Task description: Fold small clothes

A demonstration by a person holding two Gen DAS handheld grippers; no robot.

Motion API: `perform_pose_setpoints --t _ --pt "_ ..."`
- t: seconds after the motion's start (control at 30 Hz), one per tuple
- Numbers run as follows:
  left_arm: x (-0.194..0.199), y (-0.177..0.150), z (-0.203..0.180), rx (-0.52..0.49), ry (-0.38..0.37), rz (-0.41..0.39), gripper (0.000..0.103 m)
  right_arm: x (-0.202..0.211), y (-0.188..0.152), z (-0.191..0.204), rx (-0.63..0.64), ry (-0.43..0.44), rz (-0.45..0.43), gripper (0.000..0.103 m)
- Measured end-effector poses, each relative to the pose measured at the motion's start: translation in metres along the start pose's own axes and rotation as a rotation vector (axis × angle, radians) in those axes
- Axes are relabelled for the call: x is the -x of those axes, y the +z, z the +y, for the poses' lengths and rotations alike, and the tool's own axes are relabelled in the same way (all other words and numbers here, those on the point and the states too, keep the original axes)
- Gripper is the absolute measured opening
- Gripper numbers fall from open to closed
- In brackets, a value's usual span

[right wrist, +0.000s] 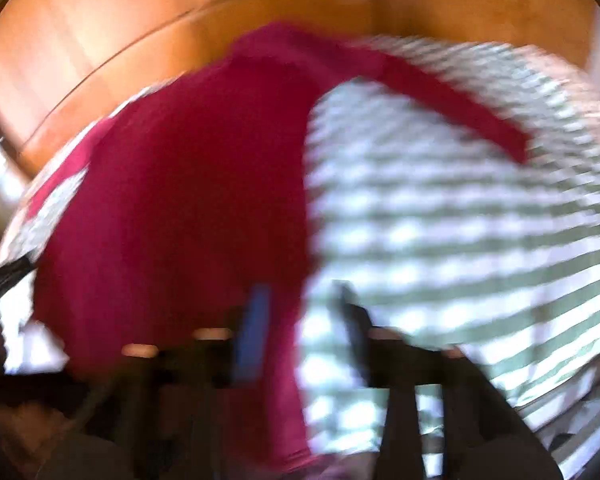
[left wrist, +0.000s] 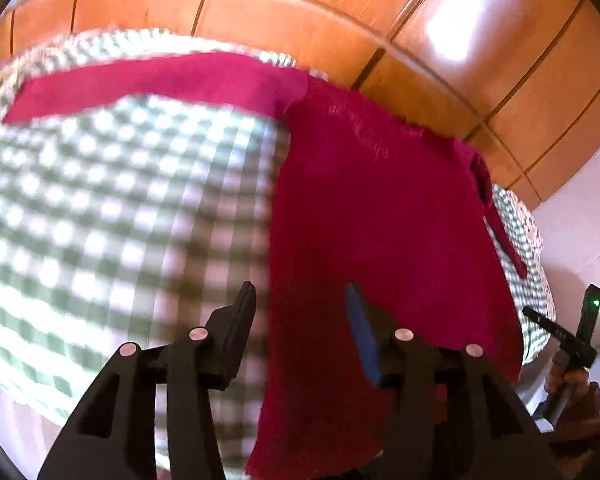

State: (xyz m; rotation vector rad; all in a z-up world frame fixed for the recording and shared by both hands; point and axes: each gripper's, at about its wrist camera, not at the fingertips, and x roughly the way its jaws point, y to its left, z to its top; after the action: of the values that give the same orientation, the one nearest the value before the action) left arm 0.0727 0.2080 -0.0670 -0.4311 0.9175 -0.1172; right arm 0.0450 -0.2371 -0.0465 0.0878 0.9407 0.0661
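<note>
A magenta long-sleeved top (left wrist: 380,216) lies spread flat on a green-and-white checked cloth (left wrist: 100,208). One sleeve (left wrist: 160,80) stretches out to the left along the far side. My left gripper (left wrist: 300,304) hovers over the top's left side edge, open, with nothing pinched between its fingers. The right wrist view is blurred. There the top (right wrist: 180,208) fills the left half and its other sleeve (right wrist: 440,96) runs out to the right over the checked cloth (right wrist: 460,240). My right gripper (right wrist: 302,312) stands open above the top's right side edge, with a gap between its fingers.
Orange-brown wooden panels (left wrist: 300,12) rise behind the far edge of the cloth. At the lower right of the left wrist view a hand (left wrist: 572,388) holds a black device with a green light (left wrist: 590,312). A white surface (left wrist: 580,232) lies beyond the cloth's right edge.
</note>
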Motion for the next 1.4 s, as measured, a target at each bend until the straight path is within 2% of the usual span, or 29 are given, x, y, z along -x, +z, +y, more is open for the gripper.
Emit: perform_pose_setpoints --t 0.03,0.07,0.2,0.27,0.33,0.4,0.43,0.47,0.67,0.7,0.8,0.93,1.07,1.13,1.17,1.23,1.27,1.3,1.37,1.4 --pt "0.002 0.007 -0.007 -0.009 0.005 -0.026 0.046 -0.003 0.009 -0.010 -0.013 -0.052 -0.027 0.063" --pt "0.003 0.013 -0.014 -0.015 0.003 -0.047 0.046 -0.012 0.022 -0.024 -0.013 -0.158 -0.047 0.063" --pt "-0.018 0.031 -0.052 -0.069 -0.025 -0.059 0.051 -0.051 0.053 -0.053 0.066 -0.368 -0.056 0.063" --pt "-0.033 0.037 -0.068 -0.093 -0.045 -0.039 0.052 -0.073 0.065 -0.066 0.106 -0.451 -0.027 0.061" --pt "-0.052 0.043 -0.086 -0.115 -0.049 -0.013 0.055 -0.092 0.075 -0.077 0.144 -0.491 -0.005 0.053" --pt "-0.066 0.044 -0.100 -0.143 -0.054 0.015 0.055 -0.104 0.082 -0.082 0.162 -0.491 0.012 0.033" --pt "-0.078 0.045 -0.109 -0.159 -0.050 0.033 0.055 -0.106 0.085 -0.085 0.169 -0.493 0.019 0.011" --pt "-0.082 0.043 -0.112 -0.172 -0.048 0.046 0.055 -0.105 0.090 -0.085 0.173 -0.505 0.027 0.003" --pt "-0.103 0.034 -0.127 -0.231 -0.016 0.100 0.057 -0.013 0.121 -0.106 0.039 -0.431 -0.154 0.003" --pt "-0.105 0.034 -0.128 -0.230 -0.016 0.106 0.057 0.005 0.130 -0.119 -0.006 -0.424 -0.180 0.003" --pt "-0.109 0.034 -0.128 -0.217 -0.024 0.120 0.058 0.026 0.150 -0.155 -0.125 -0.409 -0.205 0.003" --pt "-0.114 0.035 -0.136 -0.217 -0.026 0.126 0.058 0.007 0.177 -0.204 -0.231 -0.439 -0.150 0.003" --pt "-0.121 0.034 -0.135 -0.218 -0.012 0.140 0.059 -0.051 0.193 -0.240 -0.315 -0.488 -0.050 0.003" --pt "-0.122 0.036 -0.135 -0.216 -0.006 0.140 0.059 -0.068 0.194 -0.248 -0.356 -0.484 -0.052 0.003" --pt "-0.123 0.036 -0.135 -0.216 -0.005 0.139 0.059 -0.075 0.192 -0.254 -0.409 -0.458 -0.064 0.009" --pt "-0.123 0.037 -0.133 -0.213 0.000 0.132 0.059 -0.073 0.183 -0.261 -0.510 -0.429 -0.111 0.038" --pt "-0.123 0.037 -0.133 -0.210 -0.001 0.130 0.059 -0.070 0.177 -0.263 -0.548 -0.416 -0.139 0.066" --pt "-0.123 0.036 -0.131 -0.204 -0.003 0.128 0.060 -0.064 0.164 -0.263 -0.610 -0.394 -0.181 0.073" --pt "-0.125 0.036 -0.131 -0.200 -0.006 0.129 0.062 -0.062 0.146 -0.262 -0.684 -0.305 -0.189 0.073" --pt "-0.126 0.036 -0.131 -0.200 -0.008 0.130 0.064 -0.065 0.135 -0.259 -0.720 -0.234 -0.183 0.073"
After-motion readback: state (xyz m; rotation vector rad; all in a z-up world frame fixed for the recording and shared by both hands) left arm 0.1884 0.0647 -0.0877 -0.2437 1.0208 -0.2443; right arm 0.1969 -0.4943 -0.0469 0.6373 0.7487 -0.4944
